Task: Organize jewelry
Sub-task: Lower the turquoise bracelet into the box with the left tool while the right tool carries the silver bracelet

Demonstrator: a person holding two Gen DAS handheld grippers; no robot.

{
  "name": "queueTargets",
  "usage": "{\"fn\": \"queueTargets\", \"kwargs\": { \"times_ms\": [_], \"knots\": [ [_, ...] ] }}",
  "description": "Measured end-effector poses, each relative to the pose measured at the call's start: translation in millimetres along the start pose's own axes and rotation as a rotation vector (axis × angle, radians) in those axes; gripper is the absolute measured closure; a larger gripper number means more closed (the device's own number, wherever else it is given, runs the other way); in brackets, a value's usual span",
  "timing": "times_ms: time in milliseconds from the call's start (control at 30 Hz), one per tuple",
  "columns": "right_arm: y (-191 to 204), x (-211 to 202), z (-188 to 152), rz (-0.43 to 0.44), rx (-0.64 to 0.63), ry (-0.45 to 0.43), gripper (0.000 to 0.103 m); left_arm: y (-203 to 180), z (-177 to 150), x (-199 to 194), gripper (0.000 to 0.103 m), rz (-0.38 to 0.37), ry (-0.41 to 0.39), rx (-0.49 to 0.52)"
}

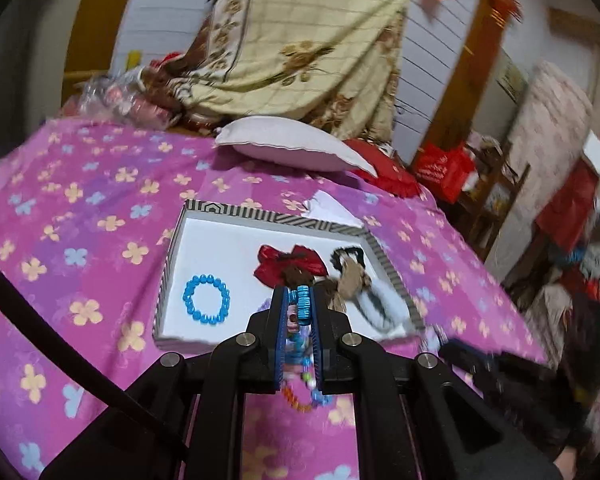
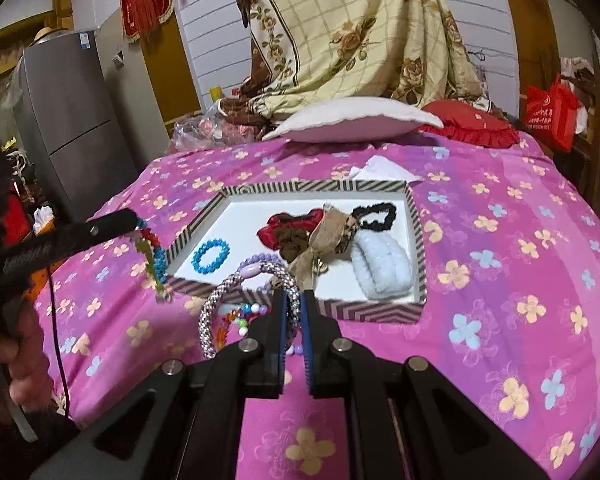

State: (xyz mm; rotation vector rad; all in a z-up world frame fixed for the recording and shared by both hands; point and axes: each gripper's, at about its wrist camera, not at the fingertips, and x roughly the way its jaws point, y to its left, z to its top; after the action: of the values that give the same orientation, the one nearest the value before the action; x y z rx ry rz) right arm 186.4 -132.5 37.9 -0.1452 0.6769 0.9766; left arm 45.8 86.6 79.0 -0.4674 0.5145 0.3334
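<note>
Left gripper (image 1: 298, 300) fingers pinch multicolour beaded strand (image 1: 302, 390); right gripper (image 2: 296, 300) fingers clamp braided rope bangle (image 2: 220, 304).

one tray (image 2: 416, 216) on one bedspread (image 2: 500, 280). inside the tray: one blue bead bracelet (image 2: 211, 255) near left, one purple bead bracelet (image 2: 260, 259) at the near edge, one red scrunchie (image 2: 278, 226), one brown scrunchie (image 2: 292, 242), one black scrunchie (image 2: 374, 214) far right, one white fluffy band (image 2: 382, 266) near right, one tan ribbon bow (image 2: 332, 236). off the tray: one multicolour bead string (image 2: 154, 254) at the left, one braided rope bracelet (image 2: 214, 312) near, and a loose cluster of coloured beads (image 2: 242, 318) whose count cannot be told. two pillows far off: one white (image 2: 352, 122), one red (image 2: 472, 124). one paper (image 2: 382, 168) beyond the tray.
</note>
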Motion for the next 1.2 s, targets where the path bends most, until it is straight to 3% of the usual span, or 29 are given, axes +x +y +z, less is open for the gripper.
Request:
{"fn": "queueTargets", "kwargs": {
  "times_ms": [300,633,967,1200],
  "knots": [
    [-4,44,22,-0.019,0.002,0.033,0.096,29,43,66,0.103,0.014,0.014,-0.069],
    [23,144,89,-0.02,-0.01,0.104,0.096,75,46,117,0.103,-0.013,0.053,-0.152],
    [22,262,120,-0.041,-0.005,0.322,0.096,101,47,138,0.103,0.045,0.07,-0.224],
    [26,298,113,-0.077,-0.021,0.408,0.096,115,42,145,0.103,0.069,0.098,-0.273]
  ]
}}
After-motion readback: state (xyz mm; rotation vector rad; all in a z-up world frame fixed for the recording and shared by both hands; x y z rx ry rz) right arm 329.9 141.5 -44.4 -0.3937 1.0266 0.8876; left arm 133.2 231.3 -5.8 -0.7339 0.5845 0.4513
